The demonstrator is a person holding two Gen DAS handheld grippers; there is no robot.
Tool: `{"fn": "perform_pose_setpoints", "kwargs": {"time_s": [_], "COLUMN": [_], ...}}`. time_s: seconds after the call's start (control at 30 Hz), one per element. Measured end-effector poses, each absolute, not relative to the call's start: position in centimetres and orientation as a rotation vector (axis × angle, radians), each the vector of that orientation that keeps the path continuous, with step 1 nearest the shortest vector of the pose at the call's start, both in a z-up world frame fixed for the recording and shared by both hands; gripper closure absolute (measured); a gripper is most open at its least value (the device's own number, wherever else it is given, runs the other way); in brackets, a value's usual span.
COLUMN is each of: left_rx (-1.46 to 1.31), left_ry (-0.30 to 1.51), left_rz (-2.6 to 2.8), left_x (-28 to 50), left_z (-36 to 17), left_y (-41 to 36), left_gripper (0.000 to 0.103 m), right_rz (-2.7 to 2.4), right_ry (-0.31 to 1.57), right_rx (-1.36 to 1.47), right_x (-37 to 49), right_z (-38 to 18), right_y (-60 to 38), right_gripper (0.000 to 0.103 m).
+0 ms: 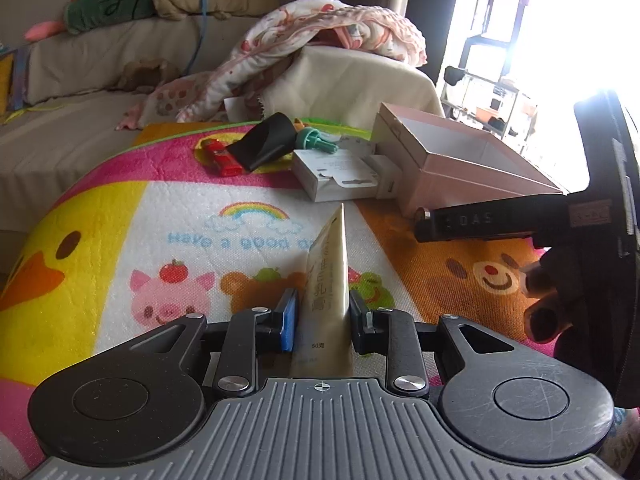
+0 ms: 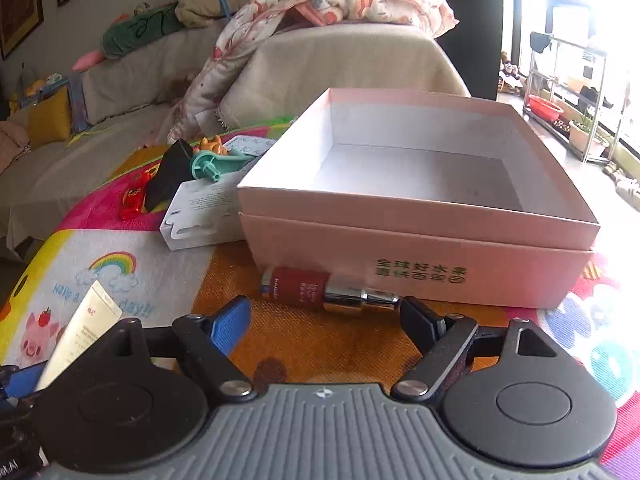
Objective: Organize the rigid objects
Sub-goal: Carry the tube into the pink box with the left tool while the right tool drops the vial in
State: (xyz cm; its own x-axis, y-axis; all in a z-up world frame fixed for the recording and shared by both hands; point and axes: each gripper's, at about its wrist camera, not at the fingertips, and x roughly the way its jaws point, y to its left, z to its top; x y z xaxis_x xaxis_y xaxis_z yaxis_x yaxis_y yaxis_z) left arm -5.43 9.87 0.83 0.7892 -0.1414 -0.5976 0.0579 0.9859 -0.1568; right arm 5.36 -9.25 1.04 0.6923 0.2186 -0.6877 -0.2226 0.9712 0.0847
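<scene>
"50克" on cream tube (image 1: 326, 280)

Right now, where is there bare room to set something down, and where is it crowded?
Free: inside the pink box, nothing visible in it, and the mat around the rainbow. Crowded: left of the box, where white carton, black nozzle, red toy and green toy cluster; a bottle lies along the box front.

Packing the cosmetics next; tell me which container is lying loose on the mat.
The dark red bottle with the silver cap, lying on its side against the pink box. The cream tube is clamped in the left gripper.
</scene>
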Motion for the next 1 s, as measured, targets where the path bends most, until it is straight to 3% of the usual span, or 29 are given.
{"fn": "perform_pose_setpoints", "kwargs": {"time_s": [0.1,0.33,0.5,0.63,0.7,0.83,1.0], "left_rx": [-0.091,0.003,-0.048,-0.102,-0.175,-0.276,-0.168], "left_ry": [0.654,0.612,0.511,0.404,0.436,0.562,0.463], "left_rz": [-0.107,-0.198,-0.346,-0.468,-0.547,-0.506,-0.446], "left_x": [-5.2,-6.5,-4.2,2.2,7.2,13.9,12.4], "left_z": [0.8,2.2,7.9,14.2,16.0,15.1,12.3], "left_y": [9.3,7.9,6.2,3.3,1.6,-0.3,1.3], "left_gripper": [0.074,0.077,0.078,0.078,0.077,0.076,0.076], "right_rz": [0.207,0.354,0.369,0.301,0.277,0.276,0.336], "right_ry": [0.769,0.688,0.524,0.355,0.288,0.338,0.369], "right_rx": [-0.06,-0.122,-0.161,-0.163,-0.146,-0.132,-0.1], "right_x": [5.9,2.1,-0.6,0.5,2.1,6.0,3.9], "right_z": [1.0,3.2,7.1,10.9,12.3,12.5,9.1], "right_y": [-7.9,-11.6,-16.0,-18.1,-18.5,-18.5,-19.4], "right_gripper": [0.024,0.025,0.025,0.025,0.024,0.021,0.021]}}
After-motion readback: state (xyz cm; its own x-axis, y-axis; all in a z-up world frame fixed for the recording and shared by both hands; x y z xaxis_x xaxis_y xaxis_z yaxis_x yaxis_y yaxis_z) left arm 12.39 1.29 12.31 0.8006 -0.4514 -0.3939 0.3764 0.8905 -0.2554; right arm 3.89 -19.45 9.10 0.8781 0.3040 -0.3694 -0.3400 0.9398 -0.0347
